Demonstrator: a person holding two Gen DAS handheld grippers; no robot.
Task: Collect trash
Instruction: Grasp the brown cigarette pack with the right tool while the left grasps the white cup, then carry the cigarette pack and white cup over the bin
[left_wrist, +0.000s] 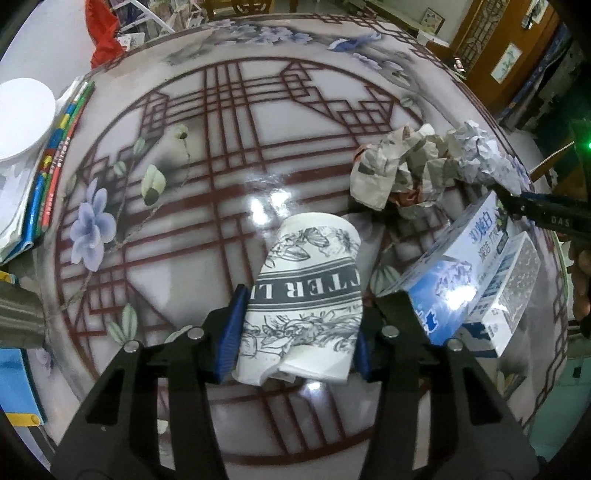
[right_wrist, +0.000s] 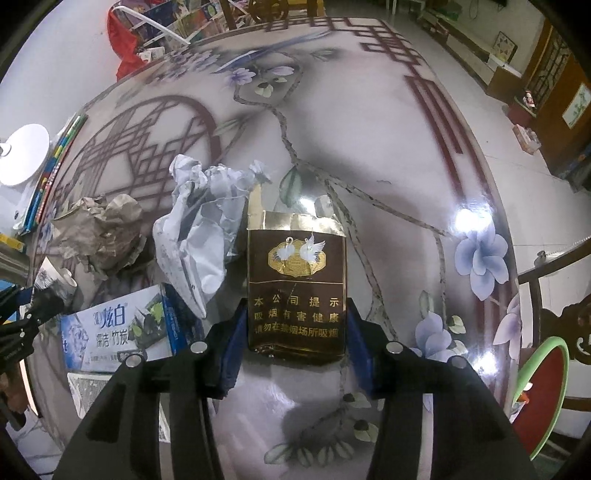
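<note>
A: What are the left tongs (left_wrist: 297, 325) doing?

B: They are pinching a crumpled white paper cup with black floral print (left_wrist: 306, 295); the blue pads (left_wrist: 232, 332) are pressing on both of its sides, and the cup is lying on its side on the glossy round table with red lattice and pale blue flowers (left_wrist: 221, 192), reaching forward from between the fingers.

A: And the right tongs (right_wrist: 293, 328)?

B: They are clamping a flattened dark brown cigarette pack with gold lettering and two white cranes (right_wrist: 297, 291); the pads are squeezing its lower edges, and its torn gold flap is pointing away from the tongs.

A: What is lying near them?

B: Just to the left of the right tongs a blue and white toothpaste carton (right_wrist: 118, 328) is resting on the table, touching a ball of crumpled white paper (right_wrist: 203, 229) that is sitting just left of the pack; farther left a wad of brown-grey paper (right_wrist: 99, 236) is lying; from the left tongs the same carton is appearing just to the right, the wads beyond it.
</note>
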